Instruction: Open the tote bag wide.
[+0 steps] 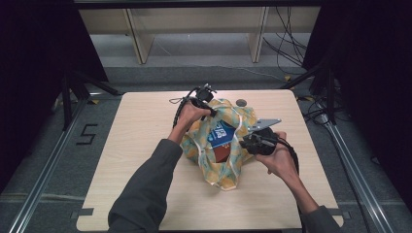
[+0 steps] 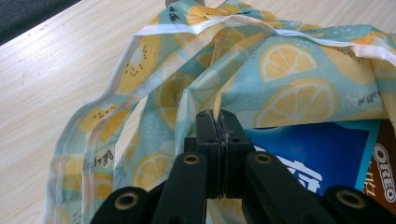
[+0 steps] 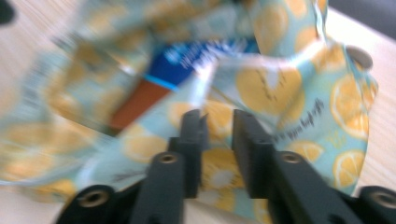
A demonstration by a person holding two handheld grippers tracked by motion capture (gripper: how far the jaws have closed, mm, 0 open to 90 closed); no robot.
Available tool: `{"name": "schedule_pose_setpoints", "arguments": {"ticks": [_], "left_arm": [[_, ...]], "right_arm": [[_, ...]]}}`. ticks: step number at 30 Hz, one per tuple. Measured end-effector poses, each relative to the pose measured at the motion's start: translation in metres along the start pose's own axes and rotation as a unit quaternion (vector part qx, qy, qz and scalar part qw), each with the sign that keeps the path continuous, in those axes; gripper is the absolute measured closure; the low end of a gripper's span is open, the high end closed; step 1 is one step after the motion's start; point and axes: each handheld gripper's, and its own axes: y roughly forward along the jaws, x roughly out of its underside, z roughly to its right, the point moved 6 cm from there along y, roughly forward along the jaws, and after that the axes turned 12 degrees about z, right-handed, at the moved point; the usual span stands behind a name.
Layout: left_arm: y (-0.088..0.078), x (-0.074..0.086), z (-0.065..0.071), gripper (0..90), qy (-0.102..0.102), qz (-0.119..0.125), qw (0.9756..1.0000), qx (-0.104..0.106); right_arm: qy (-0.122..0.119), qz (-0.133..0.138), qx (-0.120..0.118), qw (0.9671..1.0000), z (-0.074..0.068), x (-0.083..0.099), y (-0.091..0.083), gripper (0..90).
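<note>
A person is working at a wooden table (image 1: 145,145) on a lemon-print bag (image 1: 228,167) that is lying just right of the table's middle, nearer the far edge than the near one. The left gripper (image 2: 218,122) is pinching the bag's fabric at its far rim, jaws pressed together on the cloth. The right gripper (image 3: 218,122) is sitting at the bag's right side with its jaws slightly apart over the fabric, not pressing it. A blue Oreo box (image 2: 322,156) is lying inside the open bag.
</note>
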Motion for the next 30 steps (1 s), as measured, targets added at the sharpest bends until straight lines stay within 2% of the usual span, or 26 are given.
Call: {"name": "schedule_pose_setpoints", "arguments": {"ticks": [3, 4, 6, 7, 9, 11, 12, 13, 15, 16, 18, 19, 22, 23, 24, 25, 27, 28, 29, 30], "left_arm": [[-0.002, 0.0, 0.0, 88.2, 0.004, -0.002, 1.0, 0.001], [-0.002, 0.0, 0.001, 88.1, 0.007, -0.003, 1.0, 0.001], [-0.002, -0.002, 0.002, 87.9, 0.0, 0.003, 1.0, -0.001], [-0.002, -0.002, 0.002, 87.8, 0.0, 0.003, 1.0, -0.001], [-0.003, -0.001, 0.003, 87.6, 0.008, -0.003, 1.0, -0.001], [-0.004, -0.002, 0.002, 87.3, 0.008, 0.0, 1.0, 0.0], [-0.004, -0.002, 0.002, 87.3, 0.005, 0.002, 1.0, 0.0], [-0.004, -0.002, 0.002, 87.3, 0.005, 0.002, 1.0, 0.001], [-0.004, -0.002, 0.002, 87.5, -0.002, 0.007, 1.0, -0.001], [-0.005, -0.001, 0.0, 87.6, 0.007, 0.001, 1.0, 0.002], [-0.005, -0.001, 0.0, 87.8, -0.001, 0.008, 1.0, 0.001], [-0.006, 0.0, -0.001, 87.9, 0.007, 0.0, 1.0, 0.003], [-0.008, 0.0, -0.002, 87.9, 0.007, 0.004, 1.0, 0.003], [-0.008, 0.0, -0.001, 87.9, -0.001, 0.011, 0.9999, 0.002], [-0.009, 0.001, -0.001, 87.9, -0.002, 0.013, 0.9999, 0.0], [-0.011, 0.002, -0.003, 87.9, 0.008, 0.003, 1.0, 0.002], [-0.012, 0.001, -0.003, 88.1, 0.007, 0.006, 1.0, 0.002], [-0.013, 0.001, -0.004, 88.1, 0.007, 0.006, 1.0, 0.002], [-0.011, 0.001, -0.003, 88.1, -0.002, 0.014, 0.9999, -0.001], [-0.011, 0.002, -0.003, 88.2, 0.002, 0.01, 1.0, -0.001]], "right_arm": [[-0.009, 0.045, 0.0, 0.999, -0.009, -0.018, -0.013, 62.9], [0.003, 0.055, 0.002, 0.9985, -0.015, -0.023, -0.015, 59.3], [-0.005, 0.06, 0.005, 0.9982, -0.024, -0.03, -0.015, 53.5], [-0.01, 0.051, 0.007, 0.9986, -0.029, -0.03, -0.01, 51.3], [-0.023, 0.028, 0.034, 0.9988, -0.032, -0.025, 0.004, 47.8], [-0.022, 0.006, 0.045, 0.9987, -0.031, -0.017, 0.02, 46.5], [-0.019, -0.002, 0.044, 0.9989, -0.031, -0.014, 0.025, 47.0], [-0.011, -0.011, 0.043, 0.999, -0.03, -0.008, 0.033, 54.2], [-0.03, -0.014, 0.032, 0.9989, -0.026, -0.003, 0.039, 78.1], [-0.029, -0.013, 0.03, 0.999, -0.025, -0.001, 0.039, 83.9], [-0.042, -0.004, 0.03, 0.9986, -0.019, -0.001, 0.033, 90.0], [-0.036, 0.009, 0.027, 0.9989, -0.016, -0.002, 0.029, 90.0], [-0.033, 0.026, 0.026, 0.9988, -0.006, -0.002, 0.007, 90.0], [-0.032, 0.038, 0.028, 0.9984, 0.001, -0.003, -0.001, 90.0], [-0.019, 0.049, 0.029, 0.9982, 0.011, -0.001, -0.013, 90.0], [-0.007, 0.057, 0.037, 0.9977, 0.021, 0.002, -0.022, 90.0], [0.025, 0.068, 0.059, 0.9956, 0.044, 0.012, -0.04, 90.0], [0.037, 0.065, 0.072, 0.9946, 0.055, 0.02, -0.046, 90.0], [0.03, 0.061, 0.09, 0.9936, 0.069, 0.029, -0.05, 90.0], [0.042, 0.048, 0.106, 0.9923, 0.079, 0.04, -0.051, 90.0]]}}
